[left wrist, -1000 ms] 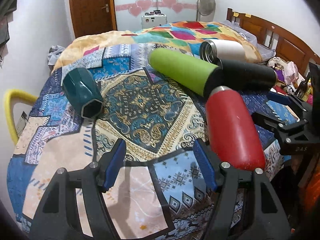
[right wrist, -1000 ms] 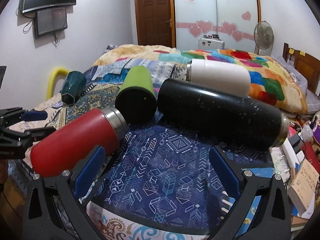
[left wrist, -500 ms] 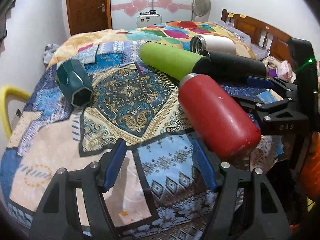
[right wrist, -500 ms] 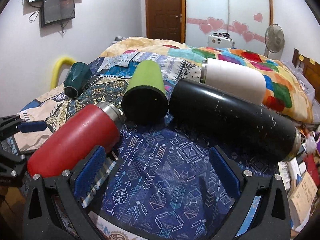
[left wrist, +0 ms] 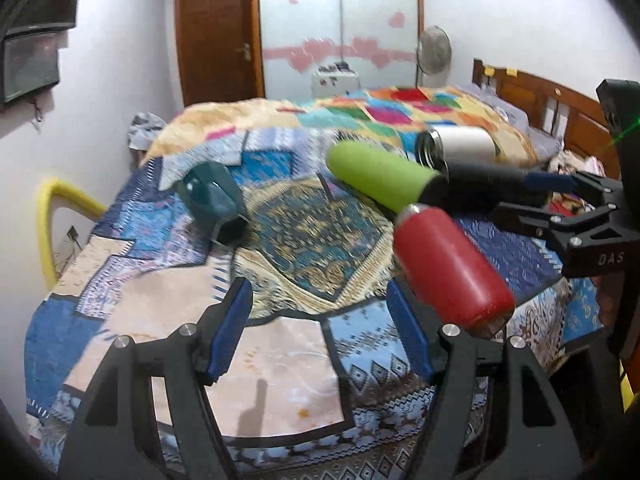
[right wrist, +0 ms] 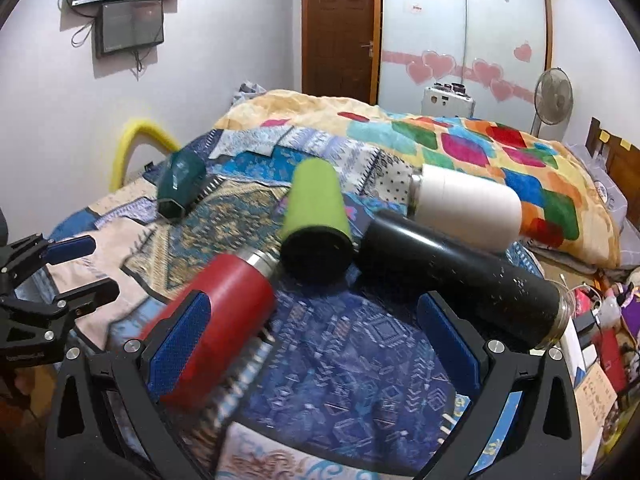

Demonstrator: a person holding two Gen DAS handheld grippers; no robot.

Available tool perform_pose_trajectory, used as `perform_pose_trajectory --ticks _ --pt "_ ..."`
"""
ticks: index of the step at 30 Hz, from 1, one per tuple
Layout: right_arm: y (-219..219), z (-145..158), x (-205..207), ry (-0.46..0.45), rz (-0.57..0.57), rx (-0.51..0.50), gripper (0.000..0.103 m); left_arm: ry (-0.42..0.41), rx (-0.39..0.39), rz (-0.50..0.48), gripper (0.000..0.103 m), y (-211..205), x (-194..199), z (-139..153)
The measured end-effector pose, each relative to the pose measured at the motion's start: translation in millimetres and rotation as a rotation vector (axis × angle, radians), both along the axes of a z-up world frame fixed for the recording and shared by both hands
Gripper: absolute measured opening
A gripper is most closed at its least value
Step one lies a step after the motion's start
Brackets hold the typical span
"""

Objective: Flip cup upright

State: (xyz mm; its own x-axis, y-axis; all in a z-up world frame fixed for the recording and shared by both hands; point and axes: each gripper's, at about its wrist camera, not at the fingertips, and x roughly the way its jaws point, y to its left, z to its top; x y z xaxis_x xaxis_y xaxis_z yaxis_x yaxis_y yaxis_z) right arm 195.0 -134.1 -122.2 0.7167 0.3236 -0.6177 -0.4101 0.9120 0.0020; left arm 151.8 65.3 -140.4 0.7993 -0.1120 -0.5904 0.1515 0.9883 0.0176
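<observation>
Five cups lying on their sides on the bed (left wrist: 280,352), none upright yet; red cup (right wrist: 224,320) nearest, just before the green cup (right wrist: 316,208); right claw (right wrist: 316,344) gaping empty beside the red cup; left claw (left wrist: 316,328) likewise open, gripping nothing.

Between the right gripper's (right wrist: 314,344) blue pads (right wrist: 178,344), whose faces are finely textured and set in matt black plastic frames with bright metal screws, the patterned bedcover (right wrist: 352,364) is printed cloth with a quilted, slightly uneven surface. Just inside the left-hand pad lies the red cup (right wrist: 224,320), a smooth satin-coated body with a bare brushed-metal neck; ahead of the fingers, the green cup (right wrist: 316,200) is matt with a black base, the black cup (right wrist: 460,276) is matt, speckled and scuffed, and the white cup (right wrist: 468,204) is smooth and matt with a metal neck. Far ahead and left of the fingers, the dark teal cup (right wrist: 180,184) is faceted and glossy, and the door (right wrist: 340,28) behind the bed is varnished wood.
</observation>
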Motion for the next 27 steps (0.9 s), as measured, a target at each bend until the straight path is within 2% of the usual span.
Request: perform_pose_trajectory --ticks 7,11,15,20,25,27 --pt "32 -5 2 0.059 0.034 0.003 0.103 -0.086 -0.008 0.034 0.072 15 -18 11" --pt "48 -17 12 0.129 0.049 -0.013 0.088 -0.113 -0.03 0.029 0.073 21 -28 12" --pt "56 -29 21 0.215 0.055 -0.014 0.085 -0.126 -0.053 0.009 0.078 25 -31 9" --pt "57 -40 26 0.307 0.066 0.013 0.08 -0.132 -0.053 0.002 0.078 24 -32 5" --pt "66 -45 28 0.328 0.09 -0.015 0.08 -0.128 -0.061 -0.002 0.078 25 -28 2" --pt "71 -48 29 0.34 0.111 -0.038 0.075 -0.126 -0.064 -0.001 0.078 25 -26 1"
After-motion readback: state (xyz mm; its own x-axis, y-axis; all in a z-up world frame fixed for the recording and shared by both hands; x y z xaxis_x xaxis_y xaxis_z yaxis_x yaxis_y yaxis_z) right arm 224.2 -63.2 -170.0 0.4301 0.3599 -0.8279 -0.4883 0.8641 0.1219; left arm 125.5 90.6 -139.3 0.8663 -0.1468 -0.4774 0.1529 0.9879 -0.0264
